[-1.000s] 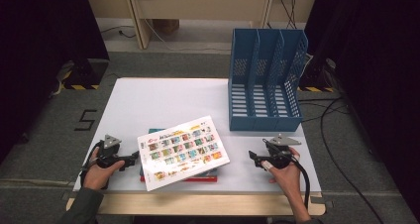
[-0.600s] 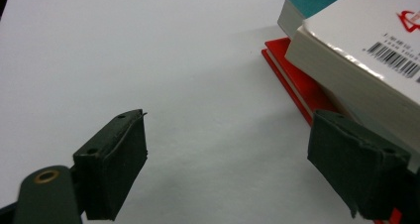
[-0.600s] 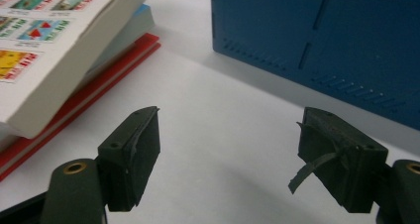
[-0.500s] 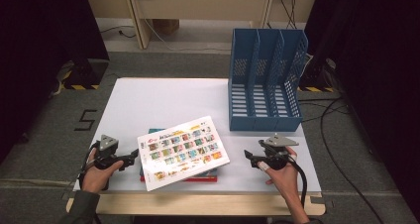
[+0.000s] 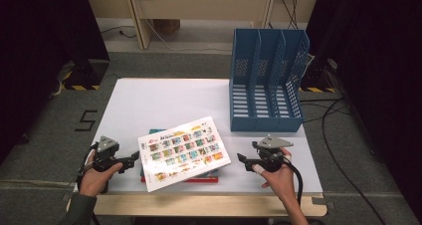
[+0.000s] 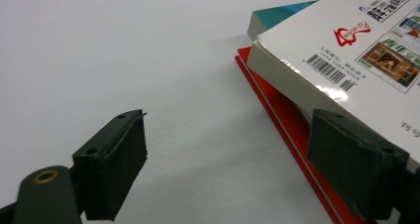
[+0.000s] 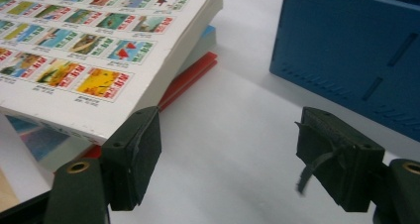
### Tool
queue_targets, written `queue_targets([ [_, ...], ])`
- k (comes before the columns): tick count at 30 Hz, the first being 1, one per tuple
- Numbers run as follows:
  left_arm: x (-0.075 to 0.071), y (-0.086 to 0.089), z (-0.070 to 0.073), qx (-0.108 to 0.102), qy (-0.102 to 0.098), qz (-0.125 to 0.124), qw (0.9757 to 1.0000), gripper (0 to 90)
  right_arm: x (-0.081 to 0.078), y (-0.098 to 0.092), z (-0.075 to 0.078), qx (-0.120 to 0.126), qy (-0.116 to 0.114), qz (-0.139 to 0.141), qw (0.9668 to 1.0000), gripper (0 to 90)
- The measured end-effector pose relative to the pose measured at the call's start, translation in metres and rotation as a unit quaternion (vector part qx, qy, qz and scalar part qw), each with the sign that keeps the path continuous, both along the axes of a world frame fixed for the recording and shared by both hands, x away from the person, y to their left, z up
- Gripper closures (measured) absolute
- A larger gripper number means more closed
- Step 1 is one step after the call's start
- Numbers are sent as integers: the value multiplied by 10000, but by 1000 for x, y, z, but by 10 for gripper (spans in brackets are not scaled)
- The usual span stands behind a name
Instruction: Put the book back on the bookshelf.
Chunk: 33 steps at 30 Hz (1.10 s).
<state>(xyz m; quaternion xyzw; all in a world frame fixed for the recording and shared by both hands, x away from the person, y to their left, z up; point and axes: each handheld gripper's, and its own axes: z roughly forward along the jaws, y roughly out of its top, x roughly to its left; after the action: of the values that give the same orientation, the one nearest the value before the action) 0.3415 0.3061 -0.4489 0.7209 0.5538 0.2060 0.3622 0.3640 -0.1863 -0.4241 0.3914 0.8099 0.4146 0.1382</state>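
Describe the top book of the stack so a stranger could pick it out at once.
On the white table, left of the blue three-slot plastic file rack, lies a small stack of books near the front edge. The large white paperback sits on top, slightly askew. Its cover bears a grid of small colourful pictures, unlike the plain teal book and red book beneath.

- A black "5" (image 5: 85, 120) is marked on the grey floor left of the counter (image 5: 164, 98).
- A barcode (image 6: 329, 72), digits too small to read, stands on the white book's cover (image 6: 376, 60).
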Motion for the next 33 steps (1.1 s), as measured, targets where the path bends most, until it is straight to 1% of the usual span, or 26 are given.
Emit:
queue_targets([
  [1, -1, 0, 2, -42, -27, 9, 10000, 149, 0, 2, 1, -5, -7, 34, 10000, 263],
  [8, -3, -1, 7, -67, -78, -39, 9999, 150, -1, 6, 4, 72, 8, 83, 9999, 264],
  [10, -4, -1, 9, -118, -66, -60, 9999, 150, -1, 8, 4, 81, 25, 99, 9999, 264],
  [11, -6, -2, 11, -200, -82, -92, 9997, 150, 0, 9, 3, 72, 51, 135, 9999, 264],
  [14, -7, -4, 13, -160, -98, -141, 9997, 149, 0, 11, 3, 99, 61, 156, 9998, 264],
  [15, -8, -6, 13, -149, -116, -193, 9996, 149, 0, 12, 3, 179, 80, 191, 9996, 264],
  [18, -8, -7, 13, -155, -100, -211, 9996, 149, -1, 15, 4, 180, 68, 238, 9995, 263],
  [22, -9, -7, 13, -141, -78, -272, 9995, 149, -2, 19, 4, 271, 158, 301, 9991, 263],
  [24, -9, -7, 13, -96, -54, -265, 9996, 149, -1, 21, 4, 250, 154, 322, 9991, 263],
  [29, -9, -7, 12, -86, -21, -217, 9997, 150, -1, 25, 2, 225, 173, 382, 9989, 263],
  [31, -8, -9, 10, 20, -16, -252, 9997, 152, -1, 27, 0, 216, 202, 413, 9987, 263],
  [33, -8, -8, 10, -52, -6, -223, 9997, 146, 1, 32, -2, 182, 227, 506, 9983, 263],
])
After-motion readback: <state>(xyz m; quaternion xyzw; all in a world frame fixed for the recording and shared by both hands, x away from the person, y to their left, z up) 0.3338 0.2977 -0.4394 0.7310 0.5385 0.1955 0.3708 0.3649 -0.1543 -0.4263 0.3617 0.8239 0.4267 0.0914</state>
